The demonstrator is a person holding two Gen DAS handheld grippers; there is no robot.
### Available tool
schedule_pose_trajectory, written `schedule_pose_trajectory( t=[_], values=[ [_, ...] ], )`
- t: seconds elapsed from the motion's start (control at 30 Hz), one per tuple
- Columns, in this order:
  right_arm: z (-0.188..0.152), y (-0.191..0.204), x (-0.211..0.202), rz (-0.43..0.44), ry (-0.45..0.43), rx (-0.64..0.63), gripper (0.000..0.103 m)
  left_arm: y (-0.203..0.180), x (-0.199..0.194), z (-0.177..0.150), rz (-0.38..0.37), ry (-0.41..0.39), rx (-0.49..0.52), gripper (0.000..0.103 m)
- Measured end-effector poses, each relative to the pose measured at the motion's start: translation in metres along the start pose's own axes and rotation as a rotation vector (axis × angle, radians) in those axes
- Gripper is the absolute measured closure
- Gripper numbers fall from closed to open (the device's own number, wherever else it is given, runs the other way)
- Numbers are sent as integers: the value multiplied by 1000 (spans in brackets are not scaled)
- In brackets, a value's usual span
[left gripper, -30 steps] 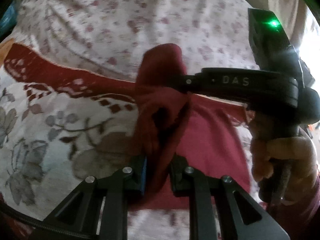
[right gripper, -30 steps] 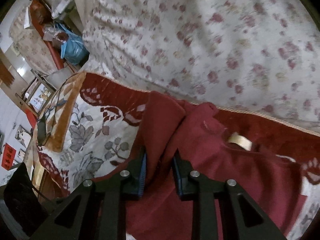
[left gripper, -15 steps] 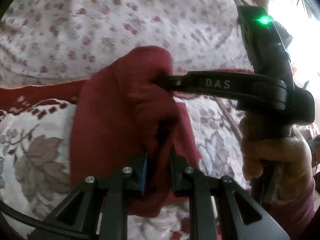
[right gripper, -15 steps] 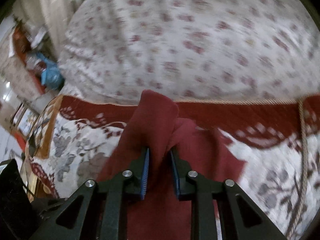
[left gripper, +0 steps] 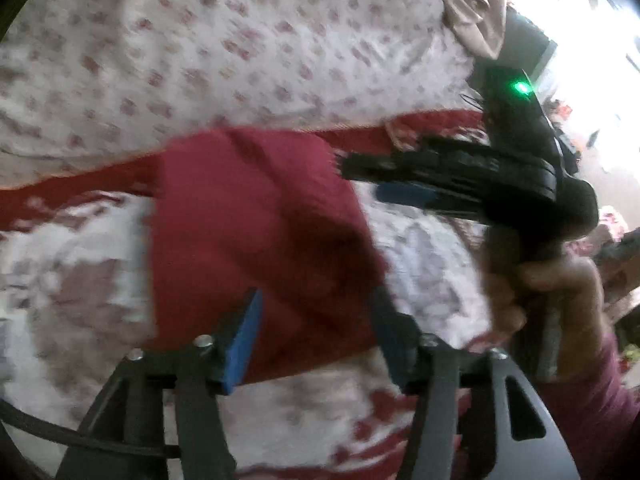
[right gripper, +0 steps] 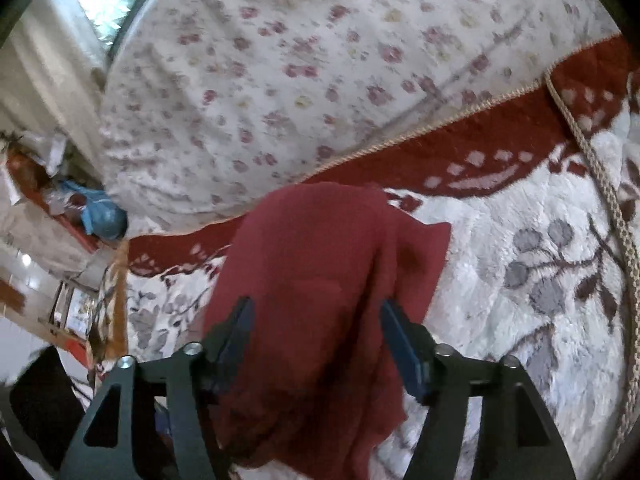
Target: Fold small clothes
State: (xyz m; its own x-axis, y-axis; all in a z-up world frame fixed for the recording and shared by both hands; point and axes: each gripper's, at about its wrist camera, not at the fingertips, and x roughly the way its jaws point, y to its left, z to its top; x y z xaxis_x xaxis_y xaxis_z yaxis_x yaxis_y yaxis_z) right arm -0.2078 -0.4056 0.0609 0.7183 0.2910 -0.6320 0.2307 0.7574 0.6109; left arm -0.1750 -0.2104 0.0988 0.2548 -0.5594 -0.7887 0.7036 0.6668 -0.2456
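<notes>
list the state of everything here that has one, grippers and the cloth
left gripper: open, jaws spread either side of the cloth, not clamping it
right gripper: open, jaws apart with the cloth between them
red garment: folded over, lying on the blanket
patterned blanket: spread flat under the garment
green light on the right gripper's body: lit

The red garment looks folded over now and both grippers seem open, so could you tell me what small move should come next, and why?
Probably draw both grippers back clear of the red garment. The left gripper and right gripper both have their jaws spread wide with cloth lying loose between them, gripped by neither. The garment rests in a folded heap on the floral blanket, so backing away should avoid snagging the fold.
</notes>
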Motion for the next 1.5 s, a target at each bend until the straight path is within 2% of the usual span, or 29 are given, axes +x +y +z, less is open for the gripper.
schedule_pose_trajectory(
  t=[0.1,0.17,0.27,0.33,0.37,0.4,0.43,0.53,0.63,0.7,0.77,0.87,0.93,1.0,1.13,1.27,1.4,1.5],
  values=[
    [-6,8,6,41,32,11,29,24,-13,-5,98,-39,-14,47],
    [-9,9,20,52,78,25,28,41,-13,-9,144,-32,-52,47],
    [-16,7,43,-7,137,48,26,61,-3,-15,150,-1,-123,47],
    [-18,7,53,4,131,42,26,68,3,-17,142,13,-152,47],
    [-19,10,55,3,120,19,39,70,6,-17,143,17,-164,47],
    [-20,14,56,-26,111,-19,65,72,6,-16,143,18,-172,47],
    [-21,19,54,-55,102,-54,71,73,7,-15,140,19,-180,47],
    [-28,39,28,-112,43,-201,76,75,6,-12,140,2,-178,43],
    [-38,41,7,-183,6,-265,76,77,8,-9,159,-21,-183,40],
    [-42,30,14,-237,26,-269,76,77,17,-6,165,-8,-192,40],
    [-41,15,23,-214,35,-208,74,76,25,-5,175,-1,-187,40],
    [-36,4,15,-153,29,-119,61,75,34,-8,219,19,-164,40],
    [-32,8,5,-191,1,-118,46,76,36,-10,230,9,-160,35],
    [-29,17,-8,-232,-55,-144,45,77,36,-10,240,-2,-161,33],
    [-18,35,-14,-231,-117,-181,45,77,40,-11,258,-12,-156,30],
    [-5,43,20,-263,-74,-245,45,74,43,-12,280,-23,-133,27],
    [0,25,60,-390,-17,-286,46,75,45,-12,277,-26,-132,25],
    [2,9,61,-344,-16,-228,44,76,45,-13,283,-26,-126,23]
  ],
)
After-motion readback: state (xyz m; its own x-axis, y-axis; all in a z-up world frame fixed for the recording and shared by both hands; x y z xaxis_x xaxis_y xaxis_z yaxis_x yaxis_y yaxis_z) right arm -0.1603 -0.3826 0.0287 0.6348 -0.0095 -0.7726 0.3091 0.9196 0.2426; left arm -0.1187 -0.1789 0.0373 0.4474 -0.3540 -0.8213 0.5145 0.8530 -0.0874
